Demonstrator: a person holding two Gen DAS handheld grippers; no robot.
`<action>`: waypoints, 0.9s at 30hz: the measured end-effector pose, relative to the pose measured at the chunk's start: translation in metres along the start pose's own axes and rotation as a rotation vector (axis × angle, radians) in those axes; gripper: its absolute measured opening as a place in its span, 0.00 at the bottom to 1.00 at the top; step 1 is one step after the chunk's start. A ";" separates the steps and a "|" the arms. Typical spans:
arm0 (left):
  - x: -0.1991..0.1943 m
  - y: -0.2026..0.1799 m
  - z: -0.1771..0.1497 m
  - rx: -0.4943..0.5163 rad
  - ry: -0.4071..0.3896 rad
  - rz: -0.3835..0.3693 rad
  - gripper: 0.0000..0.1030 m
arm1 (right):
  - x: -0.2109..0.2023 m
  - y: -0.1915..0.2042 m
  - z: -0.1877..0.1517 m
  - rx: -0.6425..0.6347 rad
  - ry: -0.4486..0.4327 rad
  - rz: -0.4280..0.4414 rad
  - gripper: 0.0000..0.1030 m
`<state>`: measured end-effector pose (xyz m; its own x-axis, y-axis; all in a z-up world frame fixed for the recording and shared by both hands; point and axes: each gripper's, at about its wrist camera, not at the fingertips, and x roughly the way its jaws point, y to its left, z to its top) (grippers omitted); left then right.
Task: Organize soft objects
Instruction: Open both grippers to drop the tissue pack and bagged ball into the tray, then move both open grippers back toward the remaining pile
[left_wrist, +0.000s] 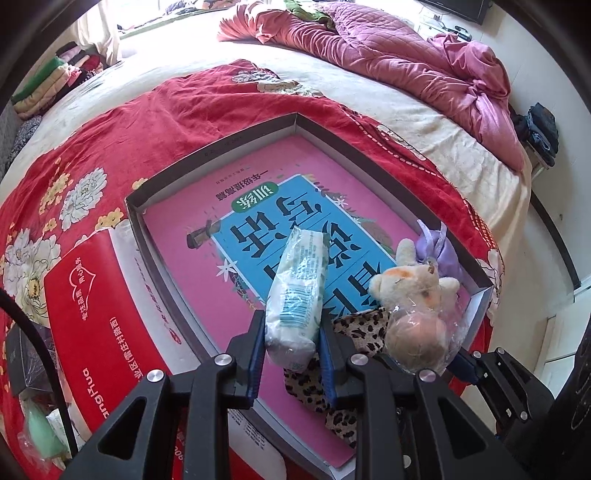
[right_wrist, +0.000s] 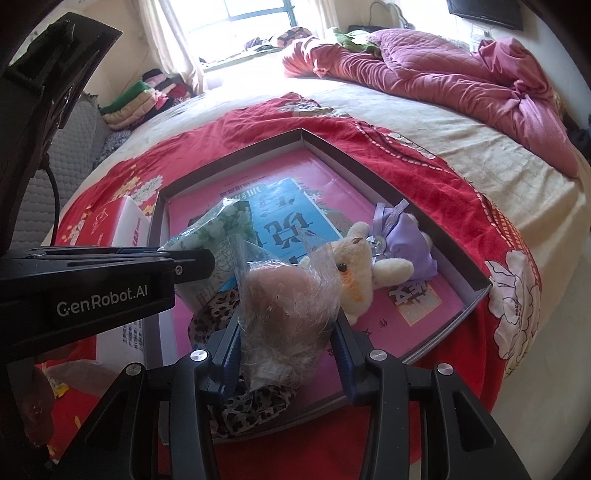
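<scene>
left gripper (left_wrist: 291, 343) is clamped on a tissue pack (left_wrist: 299, 291), white w/ green print, pads pressed to both sides, pack sticking out fwd over the shallow box (left_wrist: 369, 155). right gripper (right_wrist: 286, 332) is clamped on a pinkish puff in a clear plastic bag (right_wrist: 288, 302), fingers squeezing the crinkled wrap, held above the near part of the box. in the right wrist view the left gripper (right_wrist: 195, 264) shows from the side w/ the tissue pack (right_wrist: 218, 229) in it. box sits on a red floral blanket (left_wrist: 110, 147) on the bed; its floor is covered by a pink & blue book (left_wrist: 229, 221). inside, at the near right end: a cream plush bunny (right_wrist: 360, 266) lying down, a purple sachet (right_wrist: 410, 236) touching it on the far side, and a leopard-print cloth (left_wrist: 354, 332) under both grippers. a red tissue box (left_wrist: 96, 317) lies just beside the box's left wall. a mint green item in plastic (left_wrist: 40, 435) lies on the blanket at far left. a rumpled pink quilt (left_wrist: 406, 55) is well apart at the far side of the bed.
</scene>
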<state>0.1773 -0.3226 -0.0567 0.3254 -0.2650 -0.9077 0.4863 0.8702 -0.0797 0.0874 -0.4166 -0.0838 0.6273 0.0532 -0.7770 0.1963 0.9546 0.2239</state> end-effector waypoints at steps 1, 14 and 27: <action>-0.001 -0.001 -0.001 0.003 -0.003 -0.004 0.29 | 0.000 -0.001 0.000 0.005 -0.002 0.008 0.46; -0.037 0.002 -0.009 0.012 -0.084 0.038 0.53 | -0.008 0.002 -0.001 -0.004 -0.025 -0.026 0.63; -0.082 0.008 -0.026 0.001 -0.178 0.051 0.61 | -0.031 0.009 0.004 -0.033 -0.113 -0.075 0.72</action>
<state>0.1338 -0.2829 0.0066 0.4876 -0.2899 -0.8235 0.4662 0.8840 -0.0351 0.0725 -0.4103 -0.0557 0.6929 -0.0505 -0.7192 0.2221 0.9640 0.1463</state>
